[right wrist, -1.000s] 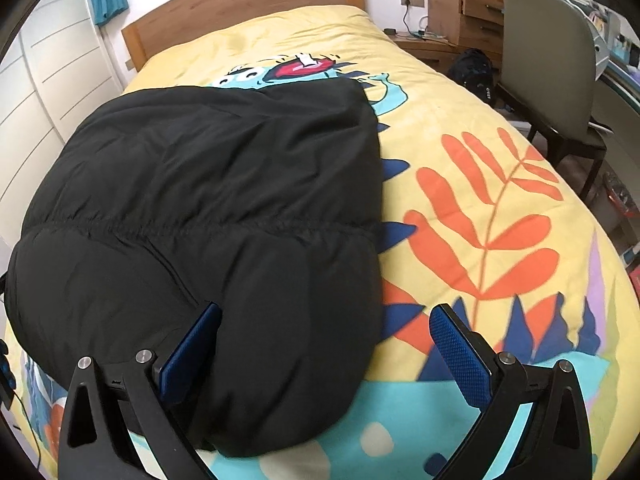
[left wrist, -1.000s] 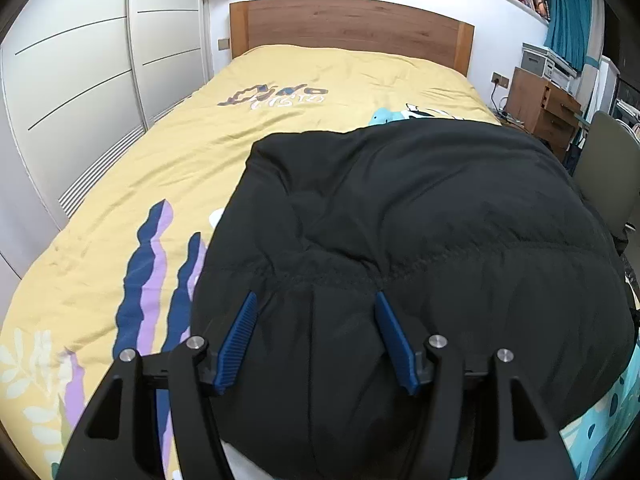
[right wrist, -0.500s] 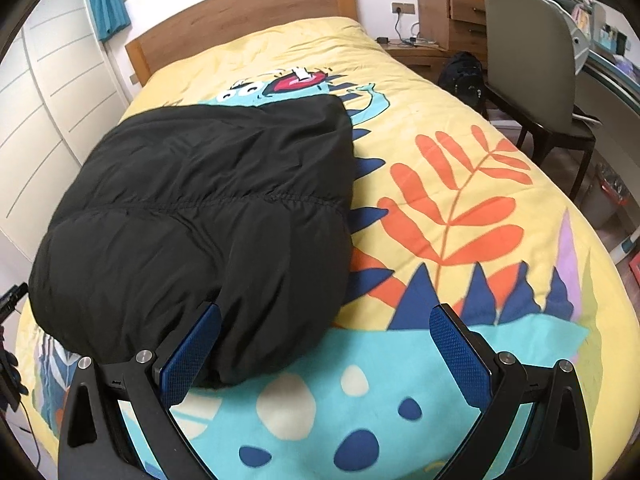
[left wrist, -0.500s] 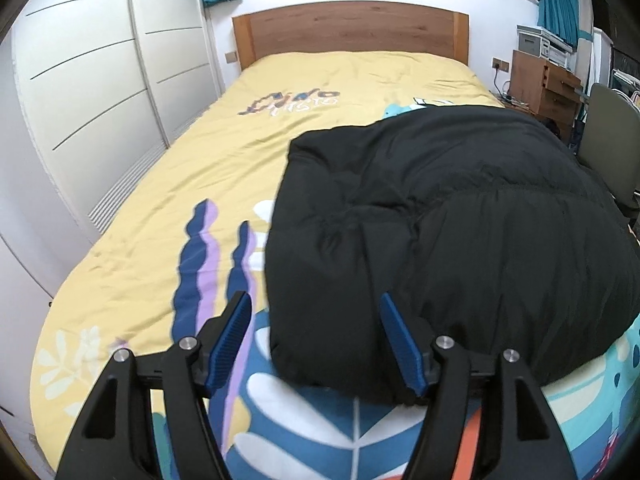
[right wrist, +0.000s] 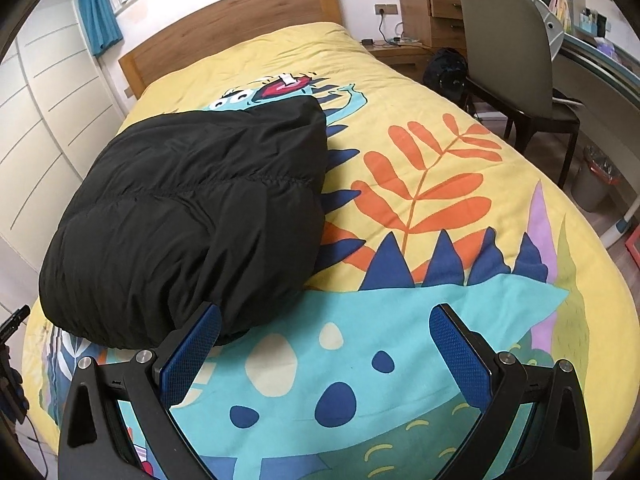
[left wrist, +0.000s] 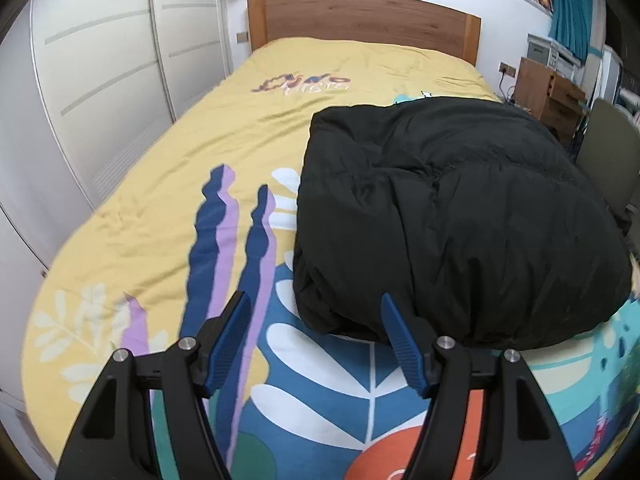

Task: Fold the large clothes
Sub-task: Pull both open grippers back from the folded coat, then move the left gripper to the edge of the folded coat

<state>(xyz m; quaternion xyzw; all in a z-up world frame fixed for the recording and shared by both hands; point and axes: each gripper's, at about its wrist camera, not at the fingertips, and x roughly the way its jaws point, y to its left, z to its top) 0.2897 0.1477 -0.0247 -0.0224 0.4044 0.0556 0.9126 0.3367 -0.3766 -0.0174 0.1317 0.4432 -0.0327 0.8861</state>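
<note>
Both grippers (left wrist: pixel 316 336) (right wrist: pixel 324 344) have pulled back, empty, off the black jacket (left wrist: pixel 452 216).

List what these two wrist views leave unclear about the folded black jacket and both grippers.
- Black jacket: left wrist view, the far right side falls behind its own bulk; the layers underneath are hidden.
- Black jacket: right wrist view, sleeves and zip are tucked out of sight.
- Left gripper, right gripper: both open and empty; the hands holding them lie outside the frame.
- Book spines: too small to read.
</note>
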